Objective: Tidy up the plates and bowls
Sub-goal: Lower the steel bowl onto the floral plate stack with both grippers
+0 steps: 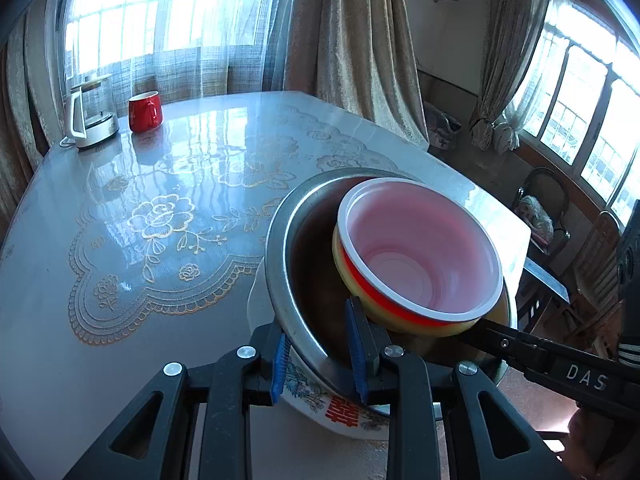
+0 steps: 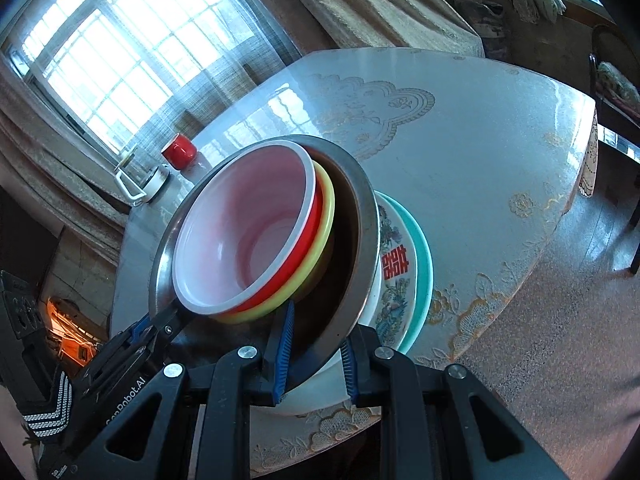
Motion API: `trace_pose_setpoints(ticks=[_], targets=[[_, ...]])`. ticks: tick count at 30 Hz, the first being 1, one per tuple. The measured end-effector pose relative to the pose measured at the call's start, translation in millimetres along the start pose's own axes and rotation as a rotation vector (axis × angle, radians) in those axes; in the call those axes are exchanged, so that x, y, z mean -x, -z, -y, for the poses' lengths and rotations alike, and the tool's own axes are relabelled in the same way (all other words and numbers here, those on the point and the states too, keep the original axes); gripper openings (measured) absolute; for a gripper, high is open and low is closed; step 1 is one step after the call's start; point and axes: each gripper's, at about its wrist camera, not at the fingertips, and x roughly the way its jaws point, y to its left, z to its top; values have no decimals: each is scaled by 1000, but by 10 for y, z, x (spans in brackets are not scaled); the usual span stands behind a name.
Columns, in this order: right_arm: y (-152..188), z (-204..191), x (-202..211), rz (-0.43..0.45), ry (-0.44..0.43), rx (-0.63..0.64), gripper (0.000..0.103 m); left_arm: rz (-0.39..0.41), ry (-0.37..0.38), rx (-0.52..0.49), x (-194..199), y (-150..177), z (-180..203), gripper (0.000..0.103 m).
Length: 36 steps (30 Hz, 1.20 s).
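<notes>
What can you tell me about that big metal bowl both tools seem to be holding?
The metal bowl looks like stainless steel, wide, with a flat shiny rim and a dark inside. Nested in it, tilted, sit a yellow bowl and a red bowl with a white rim. It rests in a white floral bowl with a red character, on the table's near part. The left tool and the right tool each clamp its rim, one pad inside, one outside.

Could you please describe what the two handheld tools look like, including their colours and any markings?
Both tools are black, with angular arms bearing triangular cut-outs and round silver bolts. The left tool and right tool have ribbed blue finger pads. White lettering marks their bodies. A black-and-white striped strap sits behind the left tool.
</notes>
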Motion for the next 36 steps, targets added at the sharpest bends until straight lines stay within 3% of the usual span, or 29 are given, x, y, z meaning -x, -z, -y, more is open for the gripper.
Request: trace_pose_setpoints(ticks=[17,36], targets=[[2,120,-132,-45,14,-24,22,-30,-27,3,-171,58,7,27],[22,129,-93,-37,3,-8,21,-40,-47,15,-208,74,-7,27]])
